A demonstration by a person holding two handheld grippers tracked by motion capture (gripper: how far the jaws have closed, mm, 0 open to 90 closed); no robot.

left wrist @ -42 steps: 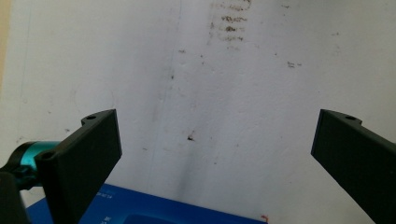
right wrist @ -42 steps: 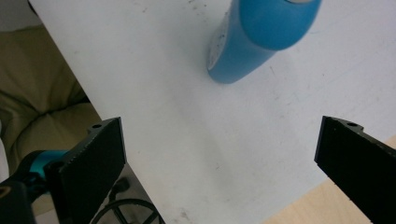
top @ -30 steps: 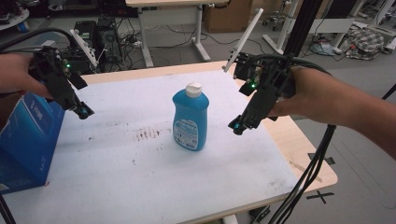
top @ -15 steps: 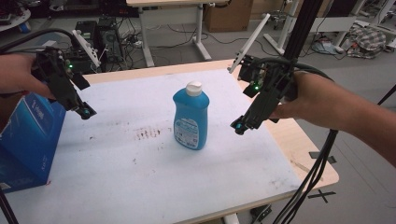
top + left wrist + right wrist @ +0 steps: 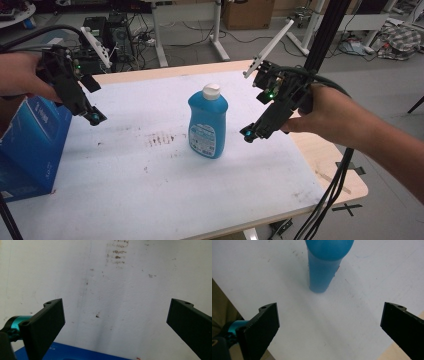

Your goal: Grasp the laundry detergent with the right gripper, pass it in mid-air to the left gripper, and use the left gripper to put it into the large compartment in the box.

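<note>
Approach step: blue dish-soap bottle [image 5: 208, 121] stands upright at frame centre on the white table cover [image 5: 150, 190], and my right gripper [image 5: 248, 134] sits just right of it, jaws spread wide, nothing held. Left gripper [image 5: 94, 118] is at upper left, also released, above the blue box [image 5: 27, 145]. Next I'd judge: slide right in level and centre the bottle body between the jaws before clamping.

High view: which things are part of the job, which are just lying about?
In the job:
- bottle, standing upright mid-table
- right gripper, open, beside the bottle
- left gripper, open

Lying about:
- blue box, at the table's left edge
- brown smudge
</note>
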